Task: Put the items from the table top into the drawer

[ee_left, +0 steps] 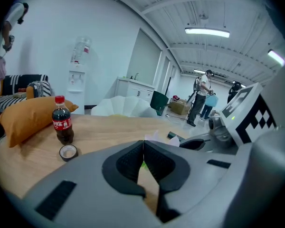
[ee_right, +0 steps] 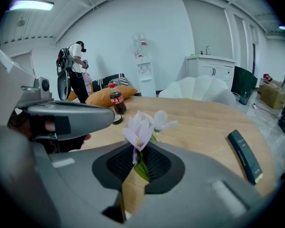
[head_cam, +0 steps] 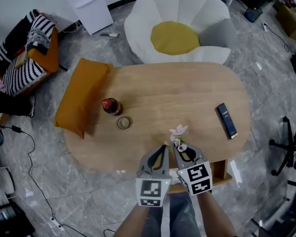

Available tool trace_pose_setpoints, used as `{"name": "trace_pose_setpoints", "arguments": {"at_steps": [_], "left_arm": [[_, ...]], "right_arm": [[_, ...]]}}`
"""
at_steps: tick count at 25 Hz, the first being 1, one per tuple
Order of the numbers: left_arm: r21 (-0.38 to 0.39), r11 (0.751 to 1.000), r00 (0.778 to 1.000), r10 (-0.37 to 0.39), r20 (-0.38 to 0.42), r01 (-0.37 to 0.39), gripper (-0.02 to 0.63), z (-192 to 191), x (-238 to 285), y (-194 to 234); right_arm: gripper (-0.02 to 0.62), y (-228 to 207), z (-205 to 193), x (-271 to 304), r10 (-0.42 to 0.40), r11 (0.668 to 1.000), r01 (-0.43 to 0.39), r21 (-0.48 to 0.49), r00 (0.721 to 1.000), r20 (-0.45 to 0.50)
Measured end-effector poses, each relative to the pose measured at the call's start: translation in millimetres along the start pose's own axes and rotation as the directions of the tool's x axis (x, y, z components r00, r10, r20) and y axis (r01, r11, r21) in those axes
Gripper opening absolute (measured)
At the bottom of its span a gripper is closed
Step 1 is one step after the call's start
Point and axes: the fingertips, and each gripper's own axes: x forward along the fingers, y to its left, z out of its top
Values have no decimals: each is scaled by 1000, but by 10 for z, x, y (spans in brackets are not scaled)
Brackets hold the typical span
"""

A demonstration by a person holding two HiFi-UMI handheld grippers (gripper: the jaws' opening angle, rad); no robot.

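My right gripper is shut on the green stem of a pale pink artificial flower, whose blossoms stand up above the jaws. In the head view the flower hangs over the near edge of the oval wooden table. My left gripper is right beside it, shut with nothing between its pads. On the table lie a cola bottle, a roll of tape and a dark remote. The bottle and tape also show in the left gripper view.
An orange cushion lies over the table's left end. A flower-shaped seat stands behind the table. A wooden drawer or shelf shows under the near right edge. An office chair is at the right. People stand in the room's background.
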Motion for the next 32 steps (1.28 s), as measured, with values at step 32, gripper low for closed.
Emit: {"name": "trace_pose_setpoints", "arguments": {"at_steps": [32], "left_arm": [[113,963,968,-236,-82,244,11,-284,67,-1199]], "right_arm": [[40,-438,-792,-1011,-181,968,177,177,984,7]]}}
